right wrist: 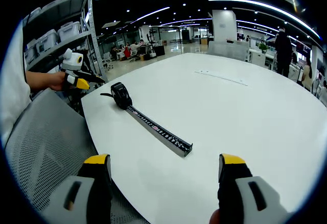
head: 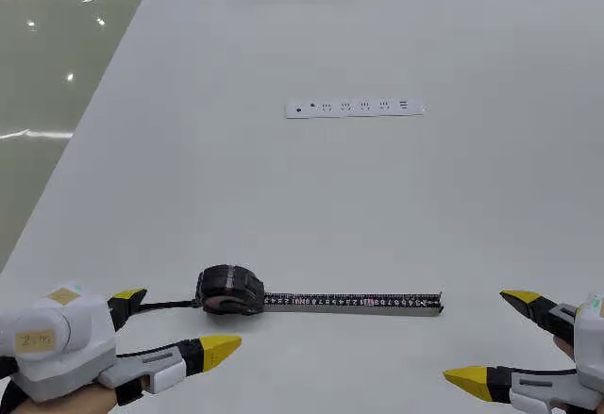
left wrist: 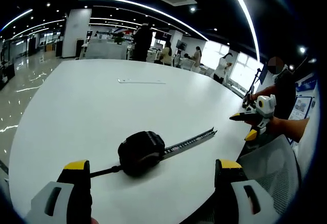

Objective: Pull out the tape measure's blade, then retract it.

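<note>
Whiplash worries me: retracting with the black round tape-measure case (head: 229, 289) unheld could whip its dark marked blade (head: 354, 300); my left gripper (head: 177, 322) and right gripper (head: 491, 337) gape empty.

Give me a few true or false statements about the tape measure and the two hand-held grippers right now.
1. The tape measure's blade is pulled out and lies flat on the table. True.
2. The left hand-held gripper is shut on the tape measure's case. False: its jaws are open, and the case lies on the table beyond them.
3. The right hand-held gripper is open and holds nothing. True.
4. The power strip lies on top of the blade. False: it lies farther across the table, well apart from the tape measure.
</note>
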{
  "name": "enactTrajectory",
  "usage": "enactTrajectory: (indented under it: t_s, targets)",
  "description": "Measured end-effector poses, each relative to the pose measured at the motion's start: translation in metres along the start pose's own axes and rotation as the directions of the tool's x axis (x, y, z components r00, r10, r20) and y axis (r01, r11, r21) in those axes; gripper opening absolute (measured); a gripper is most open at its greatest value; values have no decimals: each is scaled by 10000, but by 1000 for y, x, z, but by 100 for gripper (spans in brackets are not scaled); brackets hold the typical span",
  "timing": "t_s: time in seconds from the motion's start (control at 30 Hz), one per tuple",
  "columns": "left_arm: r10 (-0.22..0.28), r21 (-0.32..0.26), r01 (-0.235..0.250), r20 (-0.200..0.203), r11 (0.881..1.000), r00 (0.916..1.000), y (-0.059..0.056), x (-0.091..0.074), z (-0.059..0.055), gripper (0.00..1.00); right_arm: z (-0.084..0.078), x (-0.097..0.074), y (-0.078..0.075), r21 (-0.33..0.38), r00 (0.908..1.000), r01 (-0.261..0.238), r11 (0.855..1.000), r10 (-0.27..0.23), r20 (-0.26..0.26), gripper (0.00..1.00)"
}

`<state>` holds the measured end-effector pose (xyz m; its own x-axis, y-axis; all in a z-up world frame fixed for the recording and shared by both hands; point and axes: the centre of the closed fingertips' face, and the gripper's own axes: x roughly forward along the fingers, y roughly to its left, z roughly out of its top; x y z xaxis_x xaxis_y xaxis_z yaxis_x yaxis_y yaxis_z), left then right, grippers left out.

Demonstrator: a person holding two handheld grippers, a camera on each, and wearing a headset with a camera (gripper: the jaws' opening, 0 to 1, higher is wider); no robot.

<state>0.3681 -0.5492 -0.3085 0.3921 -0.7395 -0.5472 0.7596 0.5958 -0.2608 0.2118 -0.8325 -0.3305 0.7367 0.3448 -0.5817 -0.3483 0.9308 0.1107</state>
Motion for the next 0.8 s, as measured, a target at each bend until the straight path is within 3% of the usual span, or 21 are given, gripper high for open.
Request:
enactTrajectory:
  t_s: [0.1, 0.63, 0.8]
  targets:
    - [91, -45, -92, -174, 9999, 9998, 1, 3, 0, 97, 1, 1, 1, 24, 10000, -51, 10000, 51, 38, 87]
    - [139, -20, -139, -207, 9999, 9997, -3, 31, 13, 96, 2, 5, -4, 9, 9995, -295, 9996, 295, 126, 86]
    - [339, -284, -354, -514, 9990, 9981, -3, 45, 6, 96, 4, 8, -6, 47, 9990, -399, 9992, 398, 191, 86]
